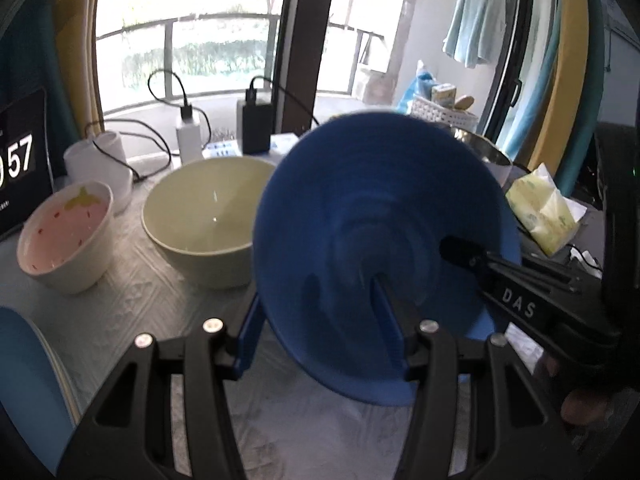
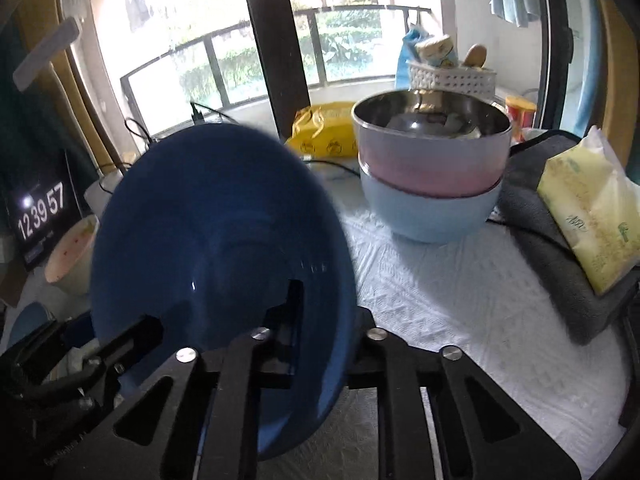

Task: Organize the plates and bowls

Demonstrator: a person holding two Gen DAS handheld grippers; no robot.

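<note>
Round glossy blue plate [image 1: 384,256] held on edge above white mat [image 2: 460,300], L gripper [image 1: 320,344] and R gripper [image 2: 316,332] both clamped on rim, probably handover. Pale green ceramic bowl [image 1: 208,216] sits behind.

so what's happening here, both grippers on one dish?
Yes. A blue plate is held tilted on edge above the table, with the left gripper and the right gripper each clamped over its rim from opposite sides. Not yet placed. On the table: a green bowl, a strawberry bowl, and a pink bowl nested in a light blue bowl.
</note>
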